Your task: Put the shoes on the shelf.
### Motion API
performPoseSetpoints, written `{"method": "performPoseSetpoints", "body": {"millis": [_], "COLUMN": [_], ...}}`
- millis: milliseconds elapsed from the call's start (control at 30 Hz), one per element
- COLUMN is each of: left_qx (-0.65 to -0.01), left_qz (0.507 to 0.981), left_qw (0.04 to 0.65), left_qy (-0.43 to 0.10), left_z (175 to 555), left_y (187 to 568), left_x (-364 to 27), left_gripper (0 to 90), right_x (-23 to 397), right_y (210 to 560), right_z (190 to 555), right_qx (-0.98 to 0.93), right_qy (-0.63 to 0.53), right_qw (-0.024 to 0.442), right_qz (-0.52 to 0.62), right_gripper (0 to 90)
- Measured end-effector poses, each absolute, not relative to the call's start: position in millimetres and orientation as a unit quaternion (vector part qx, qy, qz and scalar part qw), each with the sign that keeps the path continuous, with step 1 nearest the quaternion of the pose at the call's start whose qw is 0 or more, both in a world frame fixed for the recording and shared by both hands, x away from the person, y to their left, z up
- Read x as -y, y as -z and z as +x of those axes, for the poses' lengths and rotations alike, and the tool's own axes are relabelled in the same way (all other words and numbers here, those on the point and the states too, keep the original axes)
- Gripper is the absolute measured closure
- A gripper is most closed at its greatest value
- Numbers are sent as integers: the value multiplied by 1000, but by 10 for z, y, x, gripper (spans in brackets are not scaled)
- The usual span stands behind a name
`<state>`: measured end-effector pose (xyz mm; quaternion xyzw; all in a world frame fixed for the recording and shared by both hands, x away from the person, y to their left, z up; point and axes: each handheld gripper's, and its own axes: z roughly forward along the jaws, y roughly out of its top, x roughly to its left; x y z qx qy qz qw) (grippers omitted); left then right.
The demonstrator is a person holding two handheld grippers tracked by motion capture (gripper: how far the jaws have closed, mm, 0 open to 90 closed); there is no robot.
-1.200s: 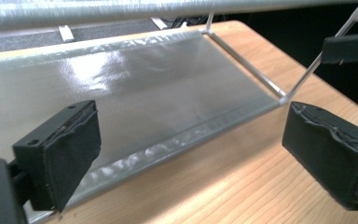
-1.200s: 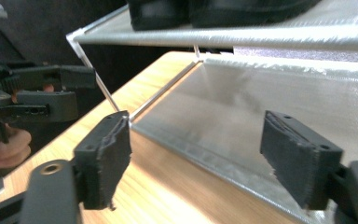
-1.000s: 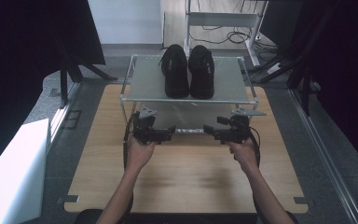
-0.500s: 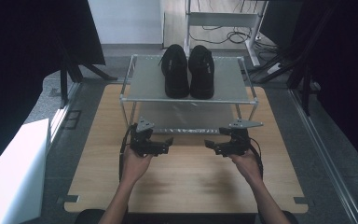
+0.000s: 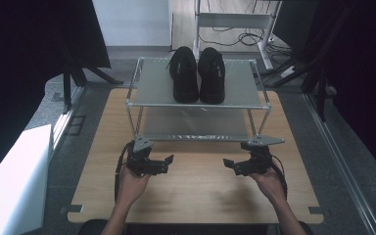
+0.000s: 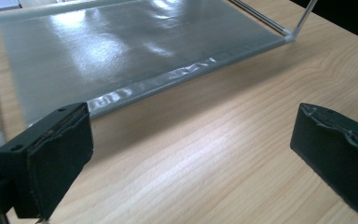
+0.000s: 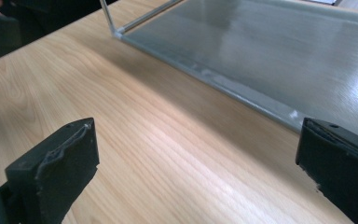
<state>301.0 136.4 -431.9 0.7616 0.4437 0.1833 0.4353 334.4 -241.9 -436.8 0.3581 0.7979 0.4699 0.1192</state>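
Observation:
Two black shoes (image 5: pixel 198 74) stand side by side on the top shelf of a two-tier metal rack (image 5: pixel 152 88) at the far side of the wooden table (image 5: pixel 196 191). In front of the rack, low over the table, my left gripper (image 5: pixel 167 163) and my right gripper (image 5: pixel 229 165) point at each other. Each is open with nothing between its jaws. The left gripper view has the wide-open left gripper (image 6: pixel 191 140) over bare wood, with the rack's grey lower shelf (image 6: pixel 112 51) beyond. Seen from its own camera, the right gripper (image 7: pixel 196 154) stands equally wide, facing the same lower shelf (image 7: pixel 279 51).
A white box (image 5: pixel 14 181) stands on the floor at the left of the table. Dark stands and cables (image 5: pixel 247 36) lie behind the rack. Bare wood stretches between the two grippers and toward the near edge.
Both grippers have drawn back from under the rack toward the person and moved apart. The shoes have not moved.

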Motion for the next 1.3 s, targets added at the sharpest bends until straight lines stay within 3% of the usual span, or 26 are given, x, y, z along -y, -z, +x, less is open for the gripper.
{"method": "performPoseSetpoints", "body": {"millis": [600, 1300], "left_qx": [-458, -458], "left_qz": [761, 800], "left_qw": [410, 333], "left_qy": [-209, -197], "left_z": [2683, 2635], "left_y": [4641, 5097], "left_x": [-1588, -1452], "left_gripper": [0, 0], "right_x": [2840, 2704], "right_y": [4556, 5065], "right_z": [3048, 3002], "right_qx": [-787, -831], "right_qy": [-455, -384], "right_qw": [141, 131], "right_qz": [392, 381], "right_gripper": [0, 0]}}
